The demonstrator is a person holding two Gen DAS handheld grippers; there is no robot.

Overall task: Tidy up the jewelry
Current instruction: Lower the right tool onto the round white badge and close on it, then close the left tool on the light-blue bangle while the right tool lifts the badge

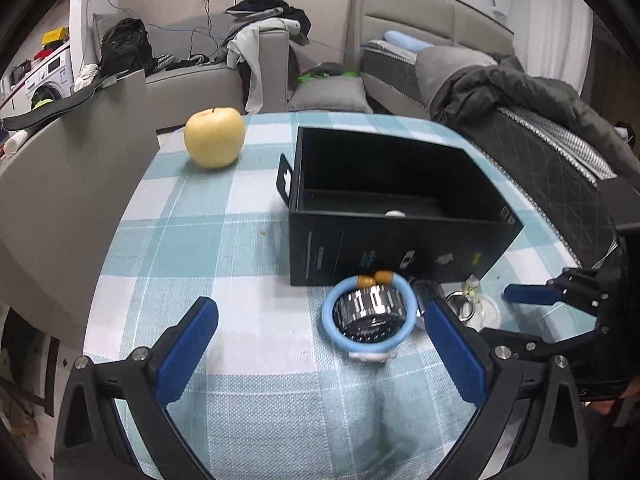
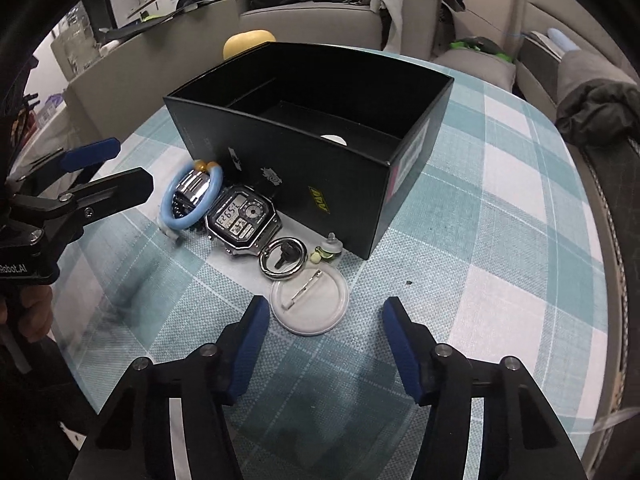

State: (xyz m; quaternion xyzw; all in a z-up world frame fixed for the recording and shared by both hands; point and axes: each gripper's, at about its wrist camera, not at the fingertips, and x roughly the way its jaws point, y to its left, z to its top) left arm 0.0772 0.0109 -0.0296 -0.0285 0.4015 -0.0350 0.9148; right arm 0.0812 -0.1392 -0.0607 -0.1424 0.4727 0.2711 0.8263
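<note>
An open black box point(image 1: 384, 240) point(image 2: 312, 168) stands on the checked cloth with a small white piece point(image 2: 334, 140) on its floor. In front of it lie a light blue bracelet point(image 1: 329, 320) point(image 2: 166, 208) around a steel watch band point(image 1: 368, 306), a digital watch point(image 2: 240, 216), a metal ring point(image 2: 264, 260), a small pale charm point(image 2: 330, 250) and a clear round pin badge point(image 2: 312, 320). My left gripper point(image 1: 320, 307) point(image 2: 116, 170) is open, just short of the bracelet. My right gripper point(image 2: 325, 305) point(image 1: 514, 314) is open above the badge, pads clear of it.
A yellow apple point(image 1: 215, 138) point(image 2: 248, 42) sits at the far left of the table, behind the box. The checked cloth point(image 1: 240, 240) ends at the table's curved edges. A grey panel stands to the left, a sofa and a bed with clothes beyond.
</note>
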